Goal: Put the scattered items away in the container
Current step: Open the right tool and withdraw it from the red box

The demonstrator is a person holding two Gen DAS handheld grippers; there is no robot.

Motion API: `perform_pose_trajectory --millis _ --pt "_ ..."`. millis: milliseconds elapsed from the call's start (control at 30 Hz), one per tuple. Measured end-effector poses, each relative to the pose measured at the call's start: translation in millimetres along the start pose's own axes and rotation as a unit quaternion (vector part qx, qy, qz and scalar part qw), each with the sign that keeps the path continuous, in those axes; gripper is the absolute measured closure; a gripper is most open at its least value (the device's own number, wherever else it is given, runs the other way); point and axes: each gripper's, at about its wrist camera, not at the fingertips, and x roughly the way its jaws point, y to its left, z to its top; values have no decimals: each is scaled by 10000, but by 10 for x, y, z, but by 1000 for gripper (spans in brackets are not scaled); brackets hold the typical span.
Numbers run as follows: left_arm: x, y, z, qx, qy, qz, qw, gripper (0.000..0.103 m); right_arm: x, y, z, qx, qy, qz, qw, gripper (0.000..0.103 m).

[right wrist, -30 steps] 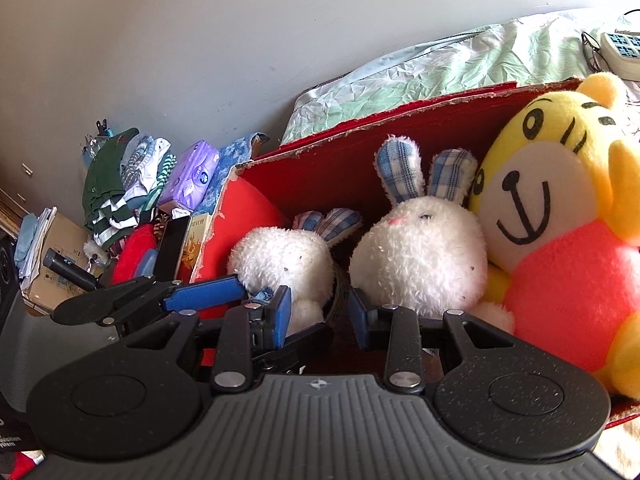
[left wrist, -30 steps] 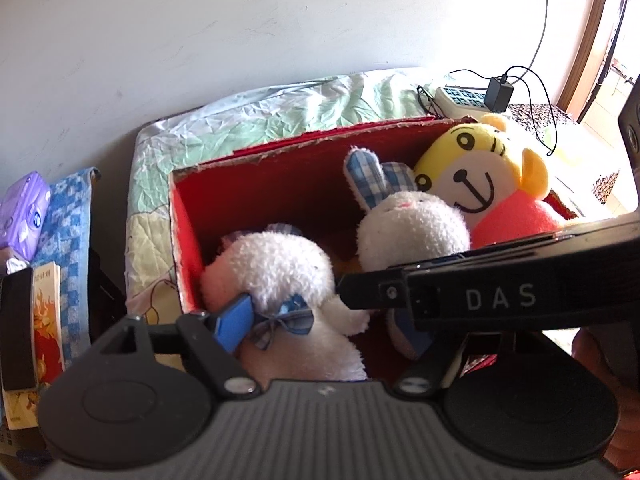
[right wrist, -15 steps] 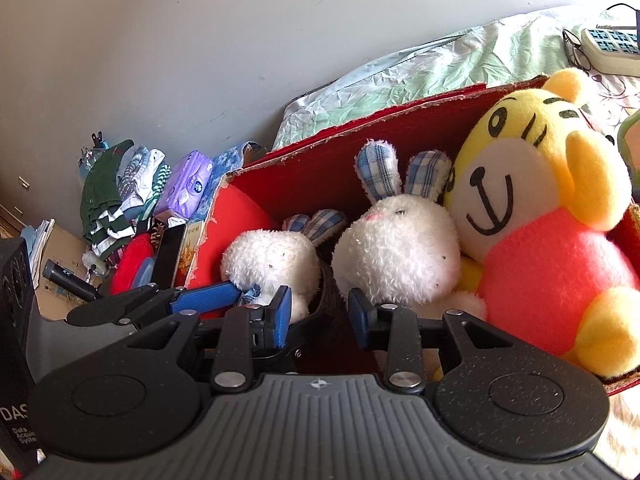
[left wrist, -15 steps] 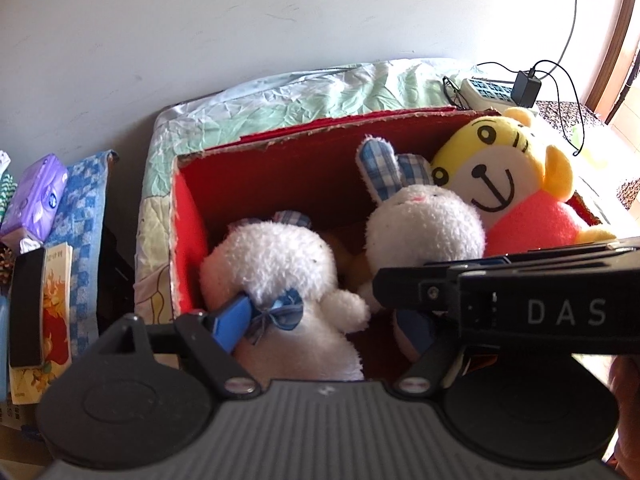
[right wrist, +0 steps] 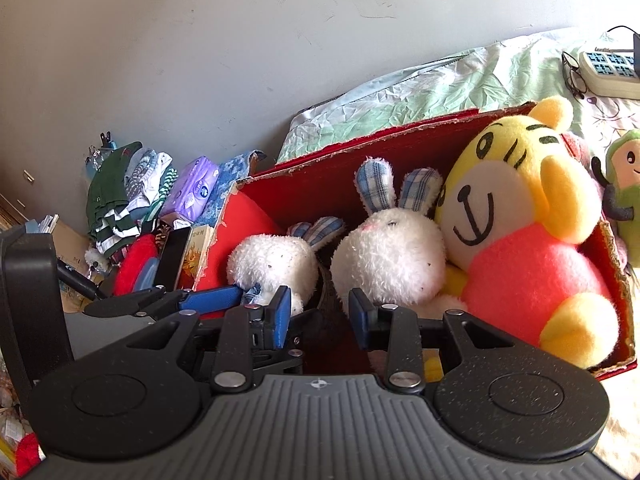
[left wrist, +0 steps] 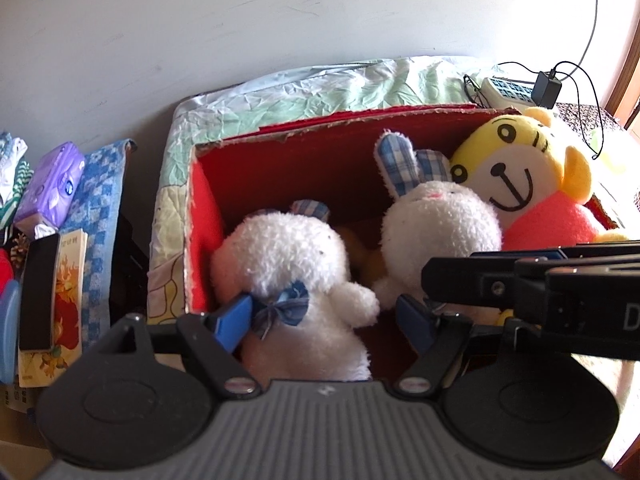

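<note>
Jaws of the left tool (left wrist: pixel 324 322) stand released around the small white rabbit (left wrist: pixel 288 264): the left blue pad lies against the toy beside its blue bow, while the right pad stands just clear of its arm. The right tool (right wrist: pixel 320 316) is also released, its blue pads parted, with nothing between them; it sits just beside the left tool at the near edge of the red box (left wrist: pixel 280 136). The small white rabbit sits inside the box, at its left end. A larger white rabbit (left wrist: pixel 436 220) with checked ears sits next to it in the middle, and a yellow tiger plush (left wrist: pixel 516 168) in a pink top fills the right end, touching the larger rabbit. A green plush (right wrist: pixel 624 184) stands outside the box, just past its right wall. The box rests on a bed with a green leaf-print sheet (left wrist: pixel 320 88). A power strip (left wrist: pixel 508 88) lies on the bed behind the box, near the wall.
</note>
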Motion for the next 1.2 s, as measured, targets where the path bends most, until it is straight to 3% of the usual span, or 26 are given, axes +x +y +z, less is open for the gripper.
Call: perform_pose_trajectory --millis 233,600,800,967,1200 --pt "-129 -56 -29 -133 -151 175 9996 23 -47 -127 -10 13 17 110 9999 67" --pt "-427 -388 -129 -538 -365 841 9943 20 -362 -429 31 -326 49 951 9949 67" --pt "-660 -750 -206 -893 -659 913 9896 20 -691 -711 20 -683 -5 1405 9877 61" --pt "-785 -1221 -231 -804 -1009 952 9871 19 -968 -1049 42 -878 -122 1600 9831 59" --pt "-753 -1859 -239 -815 -1191 770 9865 19 -1106 -1590 28 -567 13 1431 9881 59"
